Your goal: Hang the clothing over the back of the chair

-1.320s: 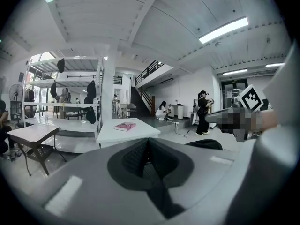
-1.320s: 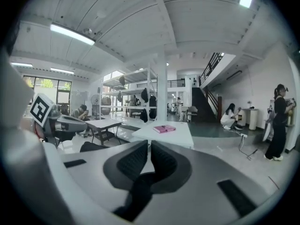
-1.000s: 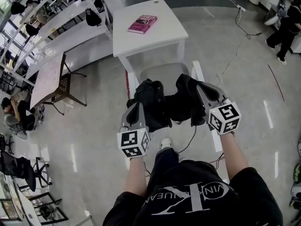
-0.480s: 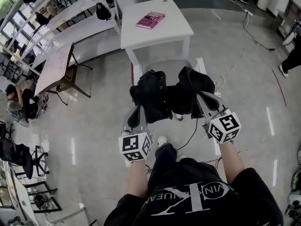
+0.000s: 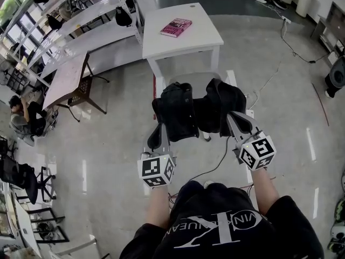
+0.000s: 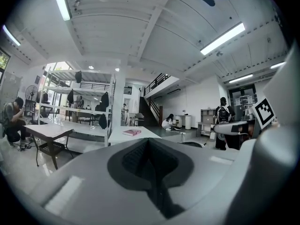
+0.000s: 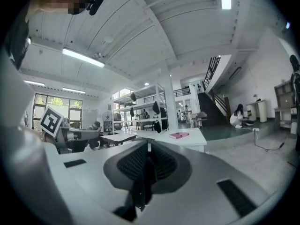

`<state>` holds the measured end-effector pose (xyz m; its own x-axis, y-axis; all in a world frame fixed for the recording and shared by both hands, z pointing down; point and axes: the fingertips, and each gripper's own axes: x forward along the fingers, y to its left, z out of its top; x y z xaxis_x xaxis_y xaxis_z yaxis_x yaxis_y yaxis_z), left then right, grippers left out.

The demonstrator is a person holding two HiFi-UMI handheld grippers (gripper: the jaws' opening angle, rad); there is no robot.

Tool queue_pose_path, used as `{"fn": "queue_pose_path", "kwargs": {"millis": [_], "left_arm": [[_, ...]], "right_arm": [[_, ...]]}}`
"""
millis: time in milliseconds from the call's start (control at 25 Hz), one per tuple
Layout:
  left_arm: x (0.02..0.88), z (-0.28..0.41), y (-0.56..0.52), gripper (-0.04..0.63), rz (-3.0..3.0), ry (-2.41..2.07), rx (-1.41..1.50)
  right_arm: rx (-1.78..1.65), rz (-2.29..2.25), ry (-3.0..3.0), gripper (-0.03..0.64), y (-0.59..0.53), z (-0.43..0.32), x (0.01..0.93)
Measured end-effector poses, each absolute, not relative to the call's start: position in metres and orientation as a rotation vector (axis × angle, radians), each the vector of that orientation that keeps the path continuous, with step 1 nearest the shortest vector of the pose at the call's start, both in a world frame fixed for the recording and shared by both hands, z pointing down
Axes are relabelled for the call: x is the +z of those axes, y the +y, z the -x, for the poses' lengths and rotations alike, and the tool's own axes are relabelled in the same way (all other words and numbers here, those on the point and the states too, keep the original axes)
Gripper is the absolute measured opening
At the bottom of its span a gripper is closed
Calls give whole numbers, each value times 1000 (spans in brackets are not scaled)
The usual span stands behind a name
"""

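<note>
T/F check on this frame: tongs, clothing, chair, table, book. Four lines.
1. The left tongs and right tongs are both shut on the black clothing. True.
2. The clothing is draped over the chair. False: both tongs hold it up, not yet hung.
3. A pink book lies on the white table. True.
4. Someone sits at that table. False: the seated person is far to the left.

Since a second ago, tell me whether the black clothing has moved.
Yes: the clothing has edged forward toward the white table, covering more of the chair.
</note>
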<state>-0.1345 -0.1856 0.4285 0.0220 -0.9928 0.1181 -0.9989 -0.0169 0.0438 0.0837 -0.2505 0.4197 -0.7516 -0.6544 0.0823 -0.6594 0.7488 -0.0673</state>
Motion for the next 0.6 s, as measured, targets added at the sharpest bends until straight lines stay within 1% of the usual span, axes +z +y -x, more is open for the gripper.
{"fn": "queue_pose_path", "kwargs": {"millis": [280, 600], "left_arm": [[431, 138, -175, 11, -2146, -2115, 34], [421, 134, -151, 12, -2204, -2089, 69]], "right_arm": [[125, -1119, -2877, 32, -230, -85, 419], [126, -1177, -2868, 32, -196, -87, 413]]}}
